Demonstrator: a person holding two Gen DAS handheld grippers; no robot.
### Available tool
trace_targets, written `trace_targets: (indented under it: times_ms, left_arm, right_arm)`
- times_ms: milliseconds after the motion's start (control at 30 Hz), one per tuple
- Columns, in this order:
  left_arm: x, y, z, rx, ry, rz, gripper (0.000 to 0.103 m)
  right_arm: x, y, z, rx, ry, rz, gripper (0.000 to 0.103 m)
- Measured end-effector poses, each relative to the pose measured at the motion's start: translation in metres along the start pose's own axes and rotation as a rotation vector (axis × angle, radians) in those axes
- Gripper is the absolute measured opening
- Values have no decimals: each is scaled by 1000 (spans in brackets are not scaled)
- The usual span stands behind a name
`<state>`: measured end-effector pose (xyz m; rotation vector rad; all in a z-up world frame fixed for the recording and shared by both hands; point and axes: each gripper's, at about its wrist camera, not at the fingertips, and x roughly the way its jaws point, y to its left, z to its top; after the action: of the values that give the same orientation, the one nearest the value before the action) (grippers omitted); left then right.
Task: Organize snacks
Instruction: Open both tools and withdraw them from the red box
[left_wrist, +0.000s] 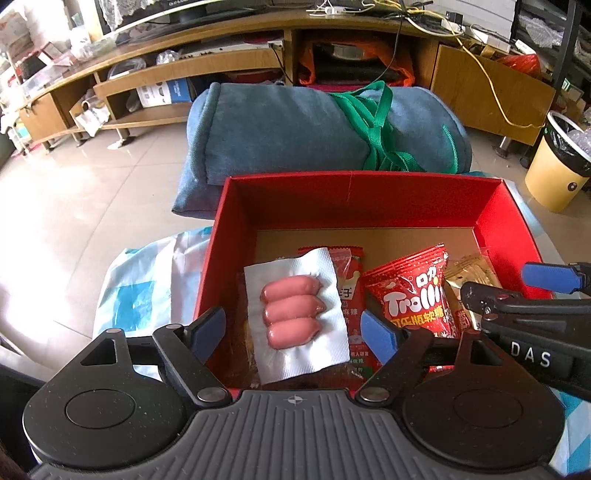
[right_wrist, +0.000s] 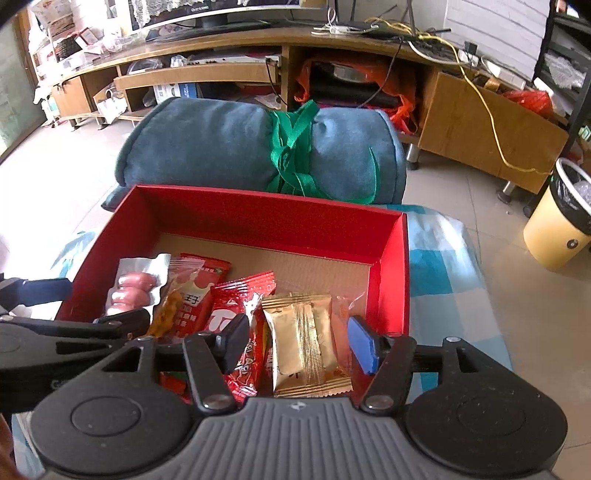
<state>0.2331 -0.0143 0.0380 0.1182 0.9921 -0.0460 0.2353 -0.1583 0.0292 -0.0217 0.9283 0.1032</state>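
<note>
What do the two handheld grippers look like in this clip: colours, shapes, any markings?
Both are matte black plastic. The left gripper and right gripper each have a ribbed grey body, two round black discs, angular linkage arms with silver pivot pins, and blue pads on the fingers. White letters "DAS" mark the right gripper's side in the left wrist view.

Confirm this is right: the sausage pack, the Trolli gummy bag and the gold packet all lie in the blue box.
Not quite: the box is red, not blue, as the right wrist view shows. The sausage pack, the Trolli gummy bag and the gold packet do all lie inside it.
</note>
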Motion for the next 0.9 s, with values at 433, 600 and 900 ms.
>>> trace_targets:
  times_ms: [433,600,900]
  left_arm:
    - [-21,21,-20,-27,-3,-31,86]
    - [-26,30,-32,-44,13,-49,86]
    - [-37,48,-50,-57,17,-76,86]
  right_arm:
    - [-26,11,-10,-51,-26,26,57]
    - [-40,19,-19,-73,-23,66,57]
    - [-52,27,-42,-81,13,110,58]
